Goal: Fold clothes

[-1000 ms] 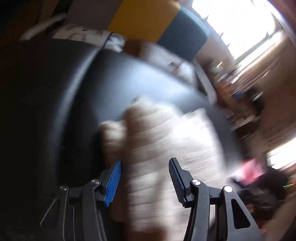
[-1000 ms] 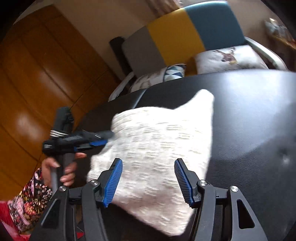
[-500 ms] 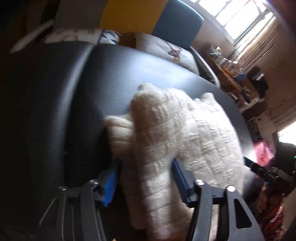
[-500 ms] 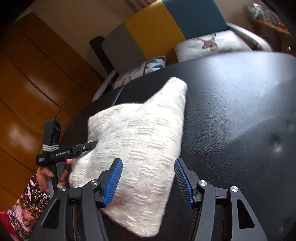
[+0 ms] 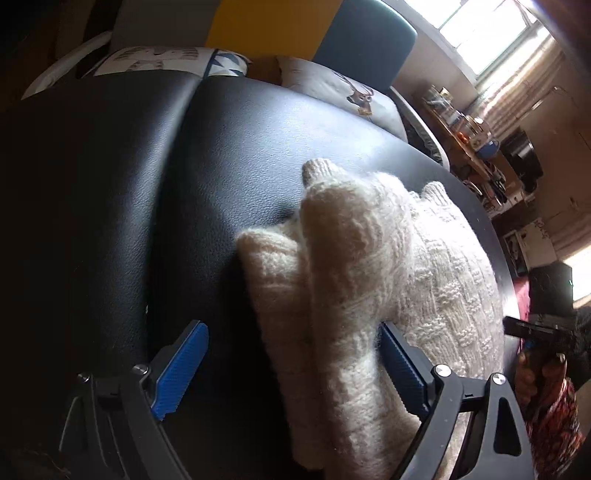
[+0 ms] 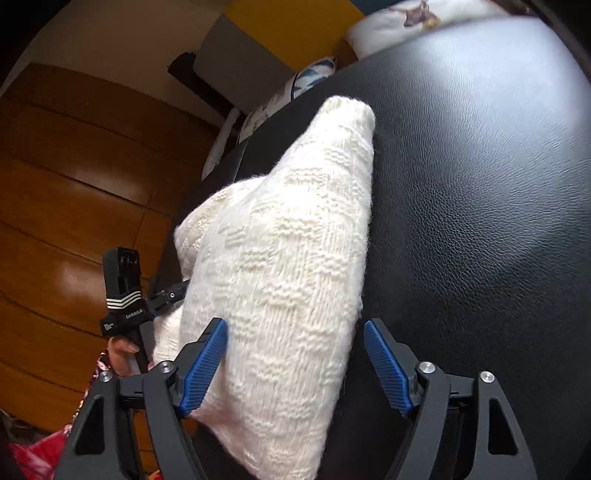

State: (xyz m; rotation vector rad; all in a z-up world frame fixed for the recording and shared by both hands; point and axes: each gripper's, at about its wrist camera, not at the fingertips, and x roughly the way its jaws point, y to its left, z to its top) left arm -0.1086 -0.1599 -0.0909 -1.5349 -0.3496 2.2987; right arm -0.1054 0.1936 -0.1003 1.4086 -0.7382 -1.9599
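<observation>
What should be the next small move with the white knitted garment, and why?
Probably close the left claw on the raised sleeve fold of the white sweater: that fold lies between its open pads, unflattened, on the black surface, while the right claw is open too.

Behind the black leather-look cushioned surface [image 5: 229, 155] stands a chair with a grey, yellow and teal panelled back [image 5: 258, 22], a white deer-print pillow [image 5: 343, 92] and a triangle-patterned pillow [image 5: 166, 61] against it, with brown wooden panelling [image 6: 74, 184] off to one side.
</observation>
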